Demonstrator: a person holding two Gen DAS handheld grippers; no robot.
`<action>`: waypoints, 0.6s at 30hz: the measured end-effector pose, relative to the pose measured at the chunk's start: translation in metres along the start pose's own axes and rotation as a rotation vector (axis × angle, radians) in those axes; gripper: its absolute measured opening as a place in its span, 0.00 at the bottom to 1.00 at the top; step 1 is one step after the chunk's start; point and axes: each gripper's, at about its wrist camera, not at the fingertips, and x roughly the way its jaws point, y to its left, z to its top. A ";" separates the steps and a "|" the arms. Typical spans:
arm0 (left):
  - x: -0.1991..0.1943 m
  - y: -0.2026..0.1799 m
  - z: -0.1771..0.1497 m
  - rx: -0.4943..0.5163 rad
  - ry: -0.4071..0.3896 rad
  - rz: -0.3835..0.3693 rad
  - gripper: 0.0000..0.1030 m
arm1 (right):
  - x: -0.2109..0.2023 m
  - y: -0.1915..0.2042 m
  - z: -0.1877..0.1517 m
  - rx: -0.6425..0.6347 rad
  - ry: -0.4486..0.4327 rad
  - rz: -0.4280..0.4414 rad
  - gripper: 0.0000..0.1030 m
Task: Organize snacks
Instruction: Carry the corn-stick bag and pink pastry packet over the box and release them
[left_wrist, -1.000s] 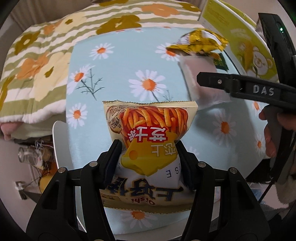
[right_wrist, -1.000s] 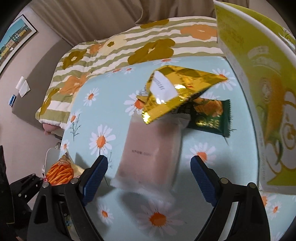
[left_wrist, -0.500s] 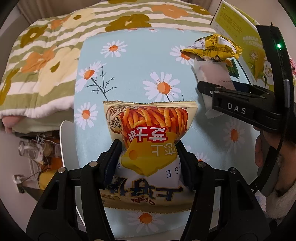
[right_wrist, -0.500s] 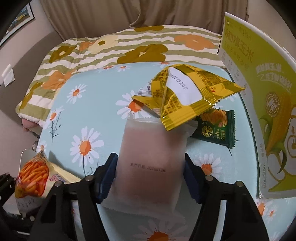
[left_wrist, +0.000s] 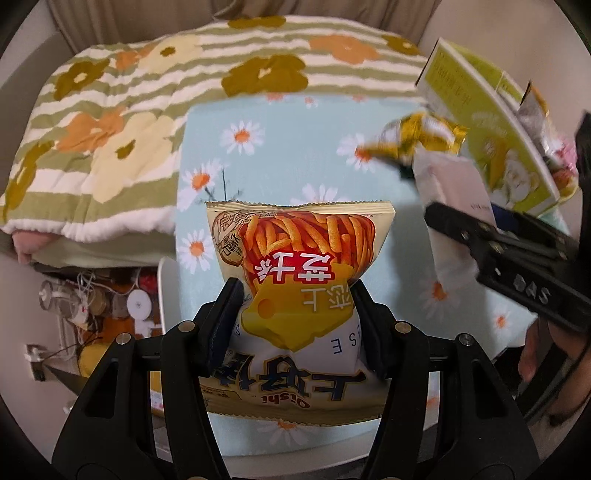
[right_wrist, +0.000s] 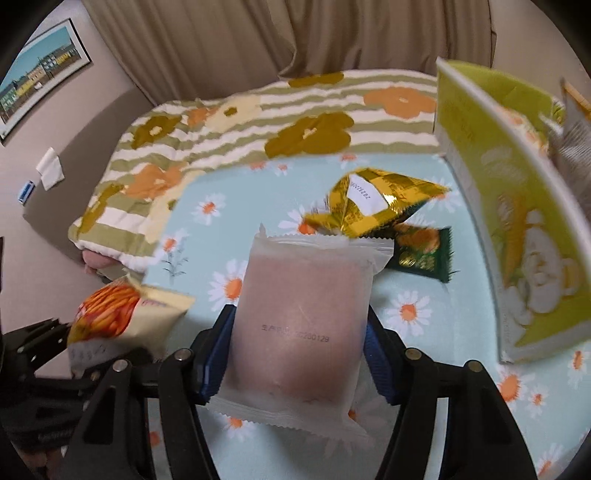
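Observation:
My left gripper (left_wrist: 295, 314) is shut on an Oishi chip bag (left_wrist: 299, 280) with orange sticks printed on it, held above the near table edge; the bag also shows in the right wrist view (right_wrist: 122, 317). My right gripper (right_wrist: 295, 343) is shut on a frosted pink snack packet (right_wrist: 301, 314), lifted off the daisy tablecloth (right_wrist: 229, 206); the packet shows at the right of the left wrist view (left_wrist: 454, 184). A gold foil packet (right_wrist: 373, 203) and a dark green packet (right_wrist: 424, 254) lie on the table behind it.
A tall yellow-green corn box (right_wrist: 517, 221) stands at the table's right side with snack bags sticking out. A flowered striped blanket (right_wrist: 258, 122) lies beyond the table. Floor clutter with cables (left_wrist: 92, 302) sits left of the table.
My right gripper closed on the pink packet and lifted it clear of the gold packet. The left gripper still holds the chip bag and has drawn back slightly.

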 end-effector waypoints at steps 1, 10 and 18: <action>-0.008 -0.002 0.005 0.002 -0.016 -0.001 0.54 | -0.013 0.000 0.002 0.003 -0.020 0.002 0.58; -0.070 -0.053 0.059 0.059 -0.137 -0.045 0.54 | -0.106 -0.031 0.032 0.037 -0.139 0.007 0.58; -0.091 -0.158 0.110 0.111 -0.214 -0.087 0.54 | -0.165 -0.102 0.059 0.035 -0.216 -0.017 0.58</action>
